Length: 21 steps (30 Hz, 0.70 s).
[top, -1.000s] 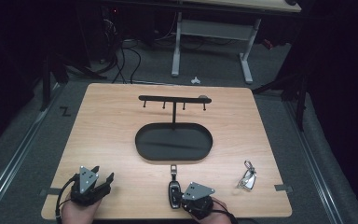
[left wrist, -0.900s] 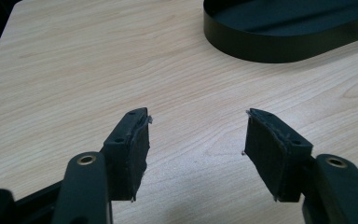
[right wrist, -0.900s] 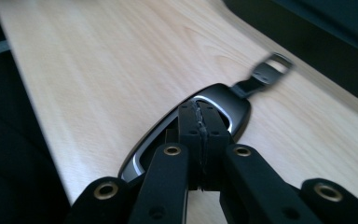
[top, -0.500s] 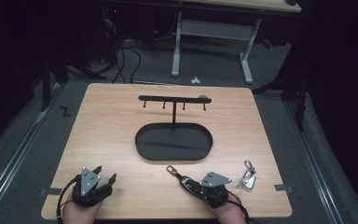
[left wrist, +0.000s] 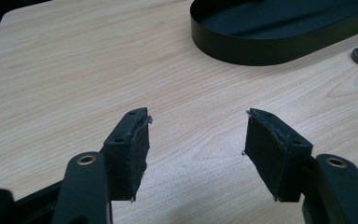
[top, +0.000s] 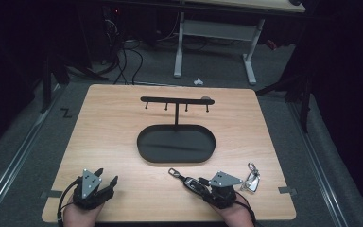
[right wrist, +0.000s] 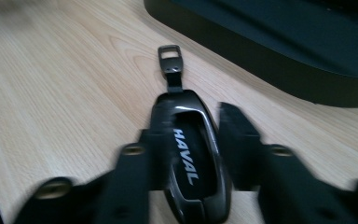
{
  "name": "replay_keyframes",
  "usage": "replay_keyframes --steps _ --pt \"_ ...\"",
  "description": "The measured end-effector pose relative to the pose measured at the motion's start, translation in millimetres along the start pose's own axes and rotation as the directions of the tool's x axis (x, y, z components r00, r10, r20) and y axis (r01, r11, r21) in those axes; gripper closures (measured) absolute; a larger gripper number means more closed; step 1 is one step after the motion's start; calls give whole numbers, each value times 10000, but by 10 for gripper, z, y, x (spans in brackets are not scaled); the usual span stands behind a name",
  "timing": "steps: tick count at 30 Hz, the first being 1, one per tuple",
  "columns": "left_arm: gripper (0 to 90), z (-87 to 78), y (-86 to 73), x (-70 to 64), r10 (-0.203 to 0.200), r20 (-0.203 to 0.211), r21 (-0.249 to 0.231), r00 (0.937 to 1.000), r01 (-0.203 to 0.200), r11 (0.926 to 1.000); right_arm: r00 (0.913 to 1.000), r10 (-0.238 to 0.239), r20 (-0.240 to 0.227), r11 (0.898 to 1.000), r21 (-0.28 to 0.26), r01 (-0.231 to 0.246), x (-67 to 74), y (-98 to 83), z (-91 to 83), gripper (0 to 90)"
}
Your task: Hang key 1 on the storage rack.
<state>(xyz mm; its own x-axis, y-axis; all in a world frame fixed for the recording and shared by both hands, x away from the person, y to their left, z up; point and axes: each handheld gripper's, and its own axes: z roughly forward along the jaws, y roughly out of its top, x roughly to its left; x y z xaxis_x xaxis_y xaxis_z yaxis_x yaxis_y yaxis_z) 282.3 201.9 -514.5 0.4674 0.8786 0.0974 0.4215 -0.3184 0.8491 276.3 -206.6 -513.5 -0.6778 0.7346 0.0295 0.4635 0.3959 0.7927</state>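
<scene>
Right gripper (top: 199,183) just swung right, fingers just opening off black glossy HAVAL key fob (right wrist: 193,161), now flat on table (top: 123,123), lower centre. Release likely. Left gripper (top: 108,180) wide, empty.

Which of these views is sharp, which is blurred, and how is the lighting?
Left gripper view: sharp, wood grain of the table crisp, even light. Right gripper view: motion blur smears the jaws around the car key, though its lettering stays readable. High view: table lit, surroundings nearly black.

Glossy key fob (right wrist: 191,158), matt wooden table (top: 113,127)
</scene>
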Motion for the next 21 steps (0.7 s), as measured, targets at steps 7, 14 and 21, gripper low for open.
replay_keyframes --steps 7,14,21 --pt "402 -11 -15 2 10 -36 29 10000 -10 10000 9996 55 -278 9985 549 -40 8 6 194 319" --pt "402 -63 -47 30 -108 -136 9 9998 109 9999 9990 -437 -131 9942 979 448 -6 10 296 482" --pt "402 -76 -34 9 -19 -110 -66 9999 19 10000 9975 -710 -30 9913 1110 708 18 21 266 488"
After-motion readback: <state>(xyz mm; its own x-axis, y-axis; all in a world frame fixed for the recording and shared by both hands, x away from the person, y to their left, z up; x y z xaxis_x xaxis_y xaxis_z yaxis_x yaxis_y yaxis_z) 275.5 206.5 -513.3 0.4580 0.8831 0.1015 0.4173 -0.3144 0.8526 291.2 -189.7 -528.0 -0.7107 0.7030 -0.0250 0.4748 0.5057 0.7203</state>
